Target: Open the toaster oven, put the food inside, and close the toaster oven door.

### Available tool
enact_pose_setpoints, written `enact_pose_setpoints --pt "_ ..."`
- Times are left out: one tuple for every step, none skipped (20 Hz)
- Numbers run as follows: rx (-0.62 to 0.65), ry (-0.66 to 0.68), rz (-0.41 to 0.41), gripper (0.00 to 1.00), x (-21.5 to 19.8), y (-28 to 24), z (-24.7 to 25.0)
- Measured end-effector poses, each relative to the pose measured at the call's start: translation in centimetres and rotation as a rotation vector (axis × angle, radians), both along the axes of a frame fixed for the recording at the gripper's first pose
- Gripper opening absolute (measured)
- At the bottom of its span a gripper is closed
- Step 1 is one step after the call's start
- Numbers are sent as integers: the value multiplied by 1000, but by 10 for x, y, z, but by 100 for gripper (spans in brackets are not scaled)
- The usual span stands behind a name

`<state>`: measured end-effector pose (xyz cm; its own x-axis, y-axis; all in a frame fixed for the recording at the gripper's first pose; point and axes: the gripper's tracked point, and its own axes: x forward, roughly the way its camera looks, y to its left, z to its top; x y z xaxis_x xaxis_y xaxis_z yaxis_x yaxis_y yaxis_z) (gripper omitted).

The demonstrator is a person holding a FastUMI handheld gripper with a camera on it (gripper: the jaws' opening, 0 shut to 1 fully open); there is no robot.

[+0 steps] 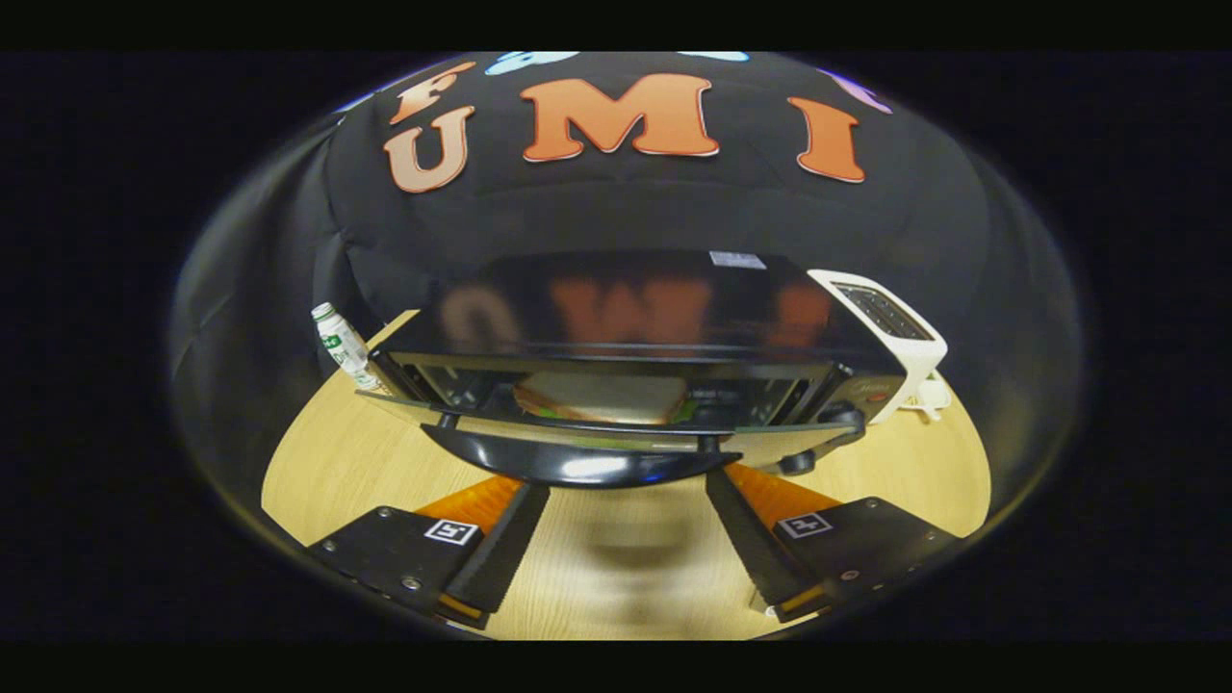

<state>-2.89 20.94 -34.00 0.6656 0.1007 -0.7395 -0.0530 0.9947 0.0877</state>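
Bottle (339, 345) stands left of oven (635, 327), white toaster (890, 332) on its right. Sandwich (602, 397) sits inside oven w/ door (597, 423) down; gripper (626, 491) fingers spread wide, door handle (577, 467) just ahead.

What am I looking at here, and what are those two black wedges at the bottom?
Those wedges are the two fingers of a hand-held claw; a person carries it, and a wide-angle camera riding on it took this picture, looking forward along the fingers. The fingers stand apart, gripping nothing, with the curved black door handle just ahead of their tips. That handle belongs to a black toaster oven on a wooden table. Its glass door hangs open, and a sandwich already lies inside. Beside the oven stand a small white bottle on one side and a white pop-up toaster on the other.
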Motion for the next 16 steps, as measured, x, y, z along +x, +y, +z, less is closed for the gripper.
enact_pose_setpoints --pt "-8 -20 1 97 6 -3 6" --pt "-8 -37 -1 97 11 -5 12" --pt "-8 -49 -4 97 15 -6 17" --pt "-22 -27 15 97 9 -7 17" --pt "-21 -64 28 98 10 -6 24" --pt "-19 -96 33 98 12 -3 37" --pt "-11 -116 45 98 9 -1 49" --pt "-9 -138 51 98 5 -5 63" --pt "-4 -172 53 98 5 -8 79" --pt "0 -215 54 98 7 -14 98" --pt "-2 -264 51 98 10 -20 119" --pt "-11 -319 47 98 14 -29 140" --pt "-23 -373 42 98 18 -37 162" --pt "-29 -425 37 98 20 -45 186" --pt "-29 -480 31 98 24 -50 208" --pt "-32 -532 24 98 26 -56 232"
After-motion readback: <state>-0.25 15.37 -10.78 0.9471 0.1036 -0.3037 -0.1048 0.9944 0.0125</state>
